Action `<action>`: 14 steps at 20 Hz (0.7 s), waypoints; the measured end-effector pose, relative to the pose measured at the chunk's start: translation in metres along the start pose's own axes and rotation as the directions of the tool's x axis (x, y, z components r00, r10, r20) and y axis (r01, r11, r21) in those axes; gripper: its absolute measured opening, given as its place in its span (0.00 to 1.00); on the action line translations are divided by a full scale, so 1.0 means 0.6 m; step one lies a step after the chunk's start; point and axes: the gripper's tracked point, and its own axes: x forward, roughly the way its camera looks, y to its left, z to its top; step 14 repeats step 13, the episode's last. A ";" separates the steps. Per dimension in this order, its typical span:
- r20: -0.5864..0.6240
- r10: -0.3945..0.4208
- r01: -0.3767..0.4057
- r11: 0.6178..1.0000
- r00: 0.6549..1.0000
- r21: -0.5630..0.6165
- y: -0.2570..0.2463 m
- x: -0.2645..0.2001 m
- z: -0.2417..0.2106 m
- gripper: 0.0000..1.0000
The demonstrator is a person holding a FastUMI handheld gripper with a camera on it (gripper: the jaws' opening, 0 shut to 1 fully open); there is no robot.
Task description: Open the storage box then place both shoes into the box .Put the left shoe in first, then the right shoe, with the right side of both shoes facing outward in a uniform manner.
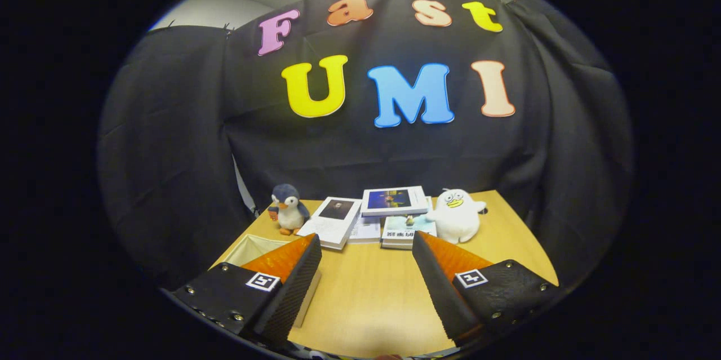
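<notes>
The gripper (pixel 366 253) hung wide apart, holding nothing, above the tabletop (pixel 366 292). The storage box (pixel 250 248) sat behind its left finger; it looked light, best taken by the rim.

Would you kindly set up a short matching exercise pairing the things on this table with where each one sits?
Things:
1. penguin plush
2. white plush
3. stack of books
4. tongs

Places:
A. between the two plush toys
B. right of the books
C. left of the books
D. open, nearest the camera, over bare tabletop

Pairs: 1-C, 2-B, 3-A, 4-D
</notes>
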 end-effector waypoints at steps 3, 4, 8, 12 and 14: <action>0.092 -0.077 0.082 0.995 0.993 -0.051 -0.057 -0.028 0.014 0.98; 0.114 -0.101 0.109 0.992 0.988 -0.061 -0.072 -0.035 0.015 0.98; 0.187 -0.150 0.162 0.985 0.971 -0.054 -0.101 -0.048 0.029 0.98; 0.235 -0.144 0.146 0.989 0.961 0.008 -0.105 -0.049 0.055 0.98; 0.245 -0.147 0.147 0.989 0.958 0.017 -0.108 -0.047 0.061 0.97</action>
